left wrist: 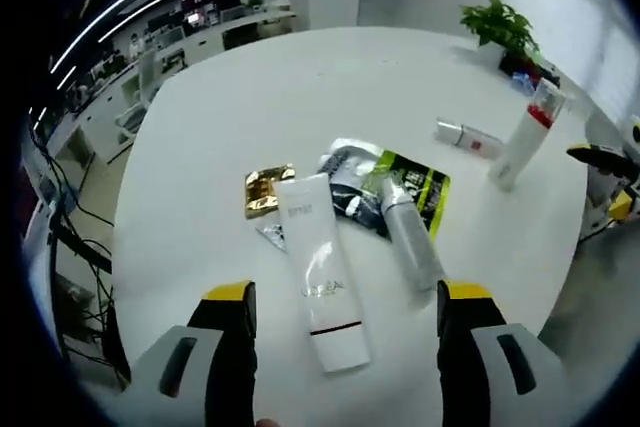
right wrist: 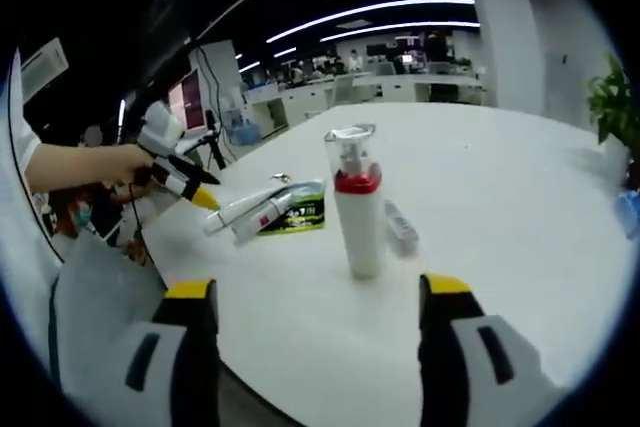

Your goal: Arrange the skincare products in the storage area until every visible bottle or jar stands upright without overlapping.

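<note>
Lying flat between the spread, empty jaws of the left gripper (left wrist: 344, 309), the white L'Oréal tube (left wrist: 320, 272) looked soft, light; grasp mid-body. Right gripper (right wrist: 318, 309) stood agape before the upright pump bottle (right wrist: 356, 203).

Left gripper (left wrist: 343, 319) shows two chunky grey jaws, each capped with a yellow tip and cut by a dark oval slot. Right gripper (right wrist: 318, 319) wears the same: grey bodies, yellow caps, dark slots. A hand (right wrist: 118, 161) grips the other tool's grey-and-black body beside a white sleeve (right wrist: 22, 157).
</note>
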{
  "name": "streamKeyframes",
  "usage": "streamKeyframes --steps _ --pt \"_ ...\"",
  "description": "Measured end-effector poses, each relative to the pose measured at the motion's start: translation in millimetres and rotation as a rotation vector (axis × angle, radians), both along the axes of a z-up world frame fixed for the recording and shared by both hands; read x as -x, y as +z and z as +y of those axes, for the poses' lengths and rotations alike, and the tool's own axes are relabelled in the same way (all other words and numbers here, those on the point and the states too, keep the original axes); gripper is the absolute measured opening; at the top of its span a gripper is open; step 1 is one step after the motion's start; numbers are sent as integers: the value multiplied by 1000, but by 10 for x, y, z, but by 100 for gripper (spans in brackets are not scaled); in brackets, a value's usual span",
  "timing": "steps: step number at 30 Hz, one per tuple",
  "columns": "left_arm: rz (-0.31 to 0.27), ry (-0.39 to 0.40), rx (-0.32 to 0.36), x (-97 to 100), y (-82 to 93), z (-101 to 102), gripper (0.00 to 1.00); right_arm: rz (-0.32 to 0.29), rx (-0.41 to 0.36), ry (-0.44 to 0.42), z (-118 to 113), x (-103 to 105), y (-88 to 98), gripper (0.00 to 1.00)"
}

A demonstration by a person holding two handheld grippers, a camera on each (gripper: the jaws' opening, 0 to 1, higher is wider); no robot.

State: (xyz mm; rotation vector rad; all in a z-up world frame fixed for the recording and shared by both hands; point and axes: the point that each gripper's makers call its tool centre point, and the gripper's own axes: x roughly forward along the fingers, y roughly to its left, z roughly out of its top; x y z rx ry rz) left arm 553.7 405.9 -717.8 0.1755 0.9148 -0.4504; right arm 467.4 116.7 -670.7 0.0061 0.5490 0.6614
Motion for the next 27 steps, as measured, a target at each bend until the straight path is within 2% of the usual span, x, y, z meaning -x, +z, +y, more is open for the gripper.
streamKeyframes --steps 11,16,22,27 --pt "44 -17 -41 -264 -163 -7 56 24 -6 -26 -33 -12 -85 83" --pt "52 -15 -62 -368 -244 9 47 29 -10 -37 -48 -37 -107 82" --pt "78 -17 -68 -450 -333 -3 46 38 -9 -43 -48 -35 -140 82" --pt "85 -28 -93 -497 -396 -11 38 48 -12 -48 -45 -24 -171 82"
